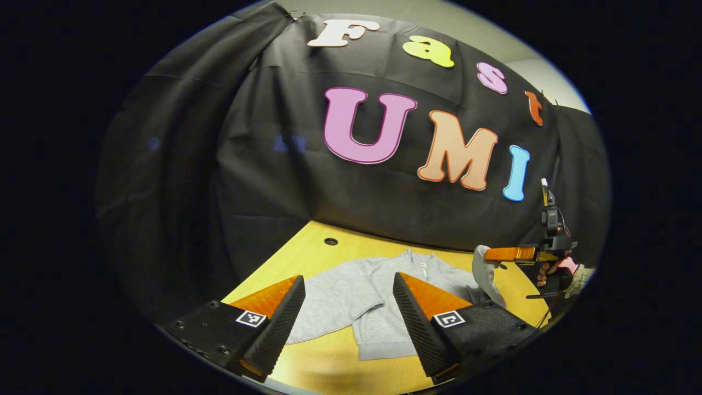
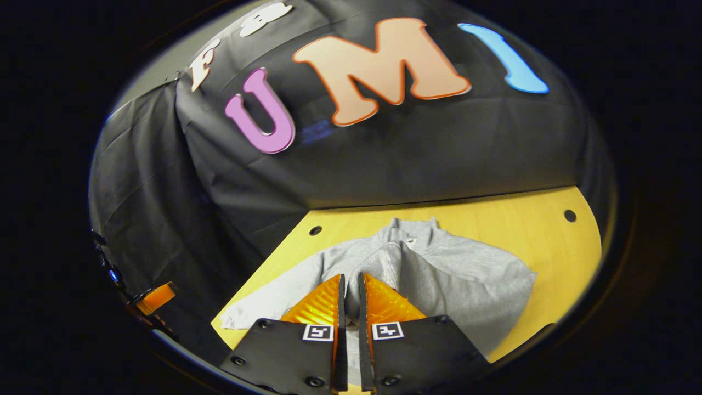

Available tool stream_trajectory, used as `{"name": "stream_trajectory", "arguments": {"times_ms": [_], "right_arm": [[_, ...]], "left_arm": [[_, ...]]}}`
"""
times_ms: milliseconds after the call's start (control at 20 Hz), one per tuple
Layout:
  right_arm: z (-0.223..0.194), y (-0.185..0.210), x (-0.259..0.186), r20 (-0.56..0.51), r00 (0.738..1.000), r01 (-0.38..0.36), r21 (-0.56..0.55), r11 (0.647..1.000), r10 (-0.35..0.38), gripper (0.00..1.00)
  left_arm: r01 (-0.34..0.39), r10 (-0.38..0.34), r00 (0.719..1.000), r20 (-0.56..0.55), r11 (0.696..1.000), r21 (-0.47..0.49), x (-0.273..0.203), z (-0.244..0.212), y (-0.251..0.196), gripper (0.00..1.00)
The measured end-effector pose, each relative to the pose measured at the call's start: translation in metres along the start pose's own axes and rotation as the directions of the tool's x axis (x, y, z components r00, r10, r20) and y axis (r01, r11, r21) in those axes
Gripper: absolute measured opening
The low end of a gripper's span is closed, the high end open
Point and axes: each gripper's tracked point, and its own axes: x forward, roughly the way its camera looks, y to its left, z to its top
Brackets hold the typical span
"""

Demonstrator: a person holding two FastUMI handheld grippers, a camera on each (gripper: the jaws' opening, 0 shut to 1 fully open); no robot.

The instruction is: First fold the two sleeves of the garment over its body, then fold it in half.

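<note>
My right gripper [image 2: 349, 291] has its jaws clamped on the grey fleece sweatshirt's [image 2: 466, 274] sleeve [image 2: 384, 263]; my left gripper [image 1: 348, 299] hangs jaws apart above the yellow wooden desk [image 1: 323, 362].

Garment [image 2: 439, 274] flat on the table [image 2: 526, 219], collar toward the booth wall behind, one sleeve [image 2: 263, 302] stretched toward the table's near-left edge in the right gripper view, right gripper [image 2: 350, 291] above the garment with the other sleeve's [image 1: 485, 271] fabric between its fingers, left gripper [image 1: 348, 302] over the garment's near side, table hole [image 1: 330, 241] beyond the collar
</note>
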Motion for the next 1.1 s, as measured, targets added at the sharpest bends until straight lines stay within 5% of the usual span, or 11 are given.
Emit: {"name": "stream_trajectory", "arguments": {"times_ms": [400, 850, 1050, 1100], "right_arm": [[-0.015, 0.110, 0.105, -0.055, 0.985, -0.165, -0.047, 0.985, 0.162, 0.10], [-0.108, 0.135, 0.176, -0.219, 0.965, -0.183, -0.162, 0.970, 0.145, 0.10], [-0.114, 0.130, 0.174, -0.290, 0.943, -0.225, -0.189, 0.956, 0.165, 0.23], [-0.111, 0.124, 0.173, -0.295, 0.941, -0.227, -0.189, 0.955, 0.165, 0.36]], "left_arm": [[-0.107, 0.105, 0.991, -0.087, 0.994, -0.011, 0.000, -0.049, 0.061, 0.95], [-0.225, 0.214, 0.949, -0.233, 0.974, -0.025, 0.017, -0.125, 0.122, 0.95], [-0.270, 0.261, 0.920, -0.293, 0.963, 0.012, 0.024, -0.162, 0.146, 0.95], [-0.279, 0.273, 0.911, -0.310, 0.960, 0.026, 0.024, -0.168, 0.149, 0.95]]}}
